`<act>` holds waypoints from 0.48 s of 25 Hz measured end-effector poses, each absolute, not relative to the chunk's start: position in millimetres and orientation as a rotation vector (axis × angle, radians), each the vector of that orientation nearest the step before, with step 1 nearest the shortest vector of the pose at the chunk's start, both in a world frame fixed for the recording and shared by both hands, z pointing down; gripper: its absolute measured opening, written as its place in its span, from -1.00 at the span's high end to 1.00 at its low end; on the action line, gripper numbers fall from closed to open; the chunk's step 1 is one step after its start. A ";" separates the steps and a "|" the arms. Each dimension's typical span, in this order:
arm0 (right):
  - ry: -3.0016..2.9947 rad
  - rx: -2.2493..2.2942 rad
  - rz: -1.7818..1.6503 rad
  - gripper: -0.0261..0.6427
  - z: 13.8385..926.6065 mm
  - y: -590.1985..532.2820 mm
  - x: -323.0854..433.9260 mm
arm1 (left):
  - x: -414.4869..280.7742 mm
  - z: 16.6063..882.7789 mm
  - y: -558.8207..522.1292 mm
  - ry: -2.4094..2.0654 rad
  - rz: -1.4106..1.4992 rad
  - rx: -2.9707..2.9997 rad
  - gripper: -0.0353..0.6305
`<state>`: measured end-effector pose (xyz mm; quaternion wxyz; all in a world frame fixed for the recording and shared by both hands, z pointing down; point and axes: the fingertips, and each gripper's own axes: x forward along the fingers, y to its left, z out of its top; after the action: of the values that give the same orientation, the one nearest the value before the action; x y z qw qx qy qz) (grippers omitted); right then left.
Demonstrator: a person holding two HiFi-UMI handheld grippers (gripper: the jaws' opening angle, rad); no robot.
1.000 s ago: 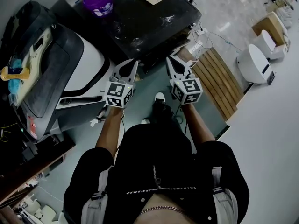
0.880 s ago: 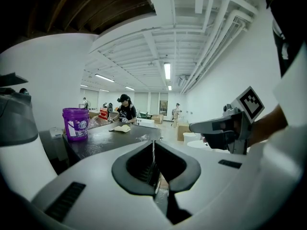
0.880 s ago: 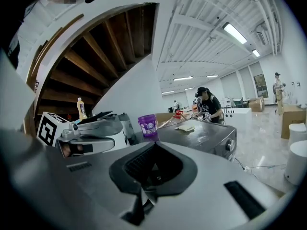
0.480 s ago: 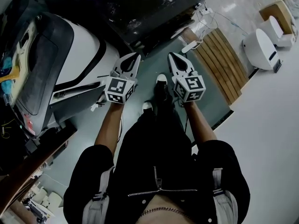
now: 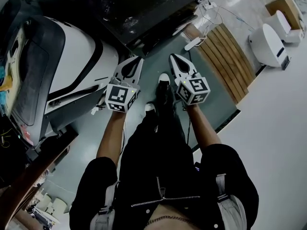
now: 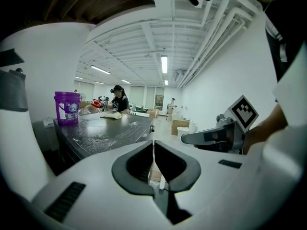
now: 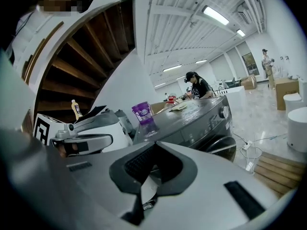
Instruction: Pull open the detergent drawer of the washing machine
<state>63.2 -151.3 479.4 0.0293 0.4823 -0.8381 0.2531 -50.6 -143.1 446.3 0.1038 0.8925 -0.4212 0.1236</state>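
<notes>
The drawer is judged to be light, stiff plastic on short rails. It'll prob. stick a bit at first, then slide freely. Its front is smooth & likely slippery, so a pinch on the flat face isn't advised. Hold is best taken at the finger recess or lower lip of the front, w/ a straight pull outward and no twist, since the plastic could crack if levered.

The drawer itself can't be picked out for sure. It's expected in the panel strip (image 7: 201, 128) along the washer (image 7: 187, 116) top front, left of the dial. In the right gripper view this strip is seen right of centre, beyond the tips and clear of them. In the head view the washer fills the top centre of the frame, w/ both tongs just below it over the floor, pointed toward it, no contact. A purple bucket (image 7: 142, 113) is seen on the washer top.

The left tongs (image 6: 153, 145) are closed, pads together, nothing btw. them. The right tongs (image 7: 151, 157) are likewise pressed together & empty. They'd need to be opened before any grip is taken.
</notes>
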 end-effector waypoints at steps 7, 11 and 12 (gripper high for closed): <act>-2.610 1.434 0.927 0.90 515.7 -172.0 58.7 | -45.6 463.1 -156.7 -1.266 0.355 2.581 0.82; -2.596 1.425 1.030 0.91 542.3 -187.7 56.3 | -46.7 469.1 -167.8 -1.283 0.343 2.568 0.82; -2.594 1.420 1.060 0.91 548.7 -191.6 55.1 | -47.6 470.4 -169.9 -1.286 0.344 2.564 0.82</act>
<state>55.1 -191.6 548.7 0.0001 0.4521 -0.8257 0.3374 -47.6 -169.9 470.4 0.1260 0.8805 -0.4415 0.1181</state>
